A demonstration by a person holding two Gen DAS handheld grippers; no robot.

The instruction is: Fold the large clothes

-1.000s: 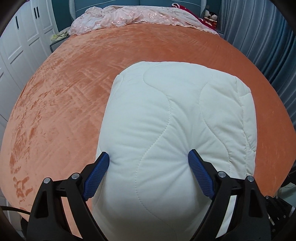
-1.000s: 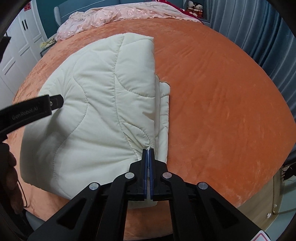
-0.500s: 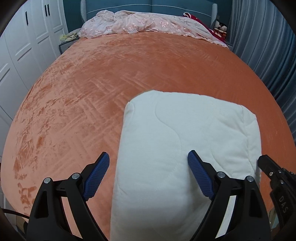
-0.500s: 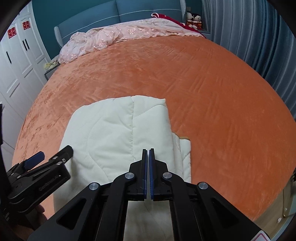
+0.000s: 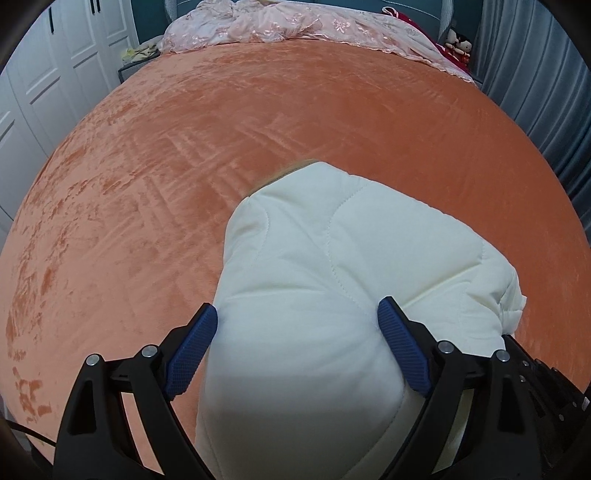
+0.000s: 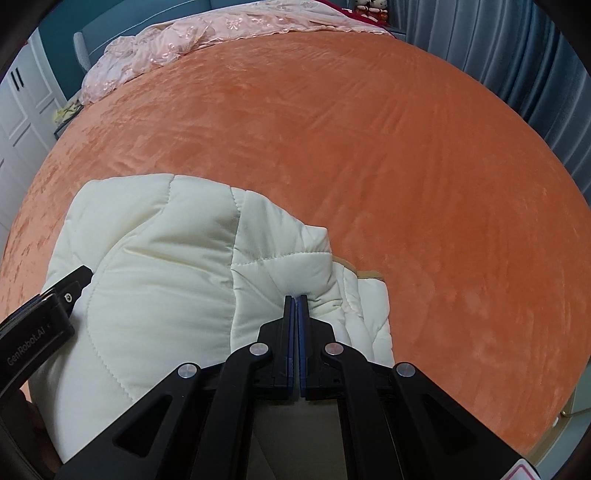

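Orange velvet bedspread (image 5: 258, 147) covers the wide bed beneath us, its nap brushed into pale streaks. At the far end we see a pink embroidered quilt (image 5: 295, 26) bunched against a teal headboard (image 6: 129, 22). White wardrobe doors (image 5: 48, 66) stand along the left side of the room and grey-blue curtains (image 6: 517, 55) hang on the right. Small dolls (image 5: 460, 38) sit at the far right corner by the headboard.

Our cream quilted jacket (image 5: 332, 277) lies folded into a thick bundle on the near part of the bedspread, close to the near edge. In the left wrist view its puffed bulk fills the space between our blue pads. Our left gripper (image 5: 297, 347) has its jaws spread wide around that bulk, both pads pressing into the padding; the right pad dents the cloth, so we are holding the bundle across its thickness rather than pinching it flat.

Our right gripper (image 6: 297, 299) has its jaws drawn almost together, nipping a thin pleat of the jacket near its right edge, where creases fan out from the fingertips. A layered fold of the jacket (image 6: 365, 306) lies just right of that pinch, resting on the bedspread. In the right wrist view the black body of the left gripper (image 6: 48, 314) shows at the jacket's left side.
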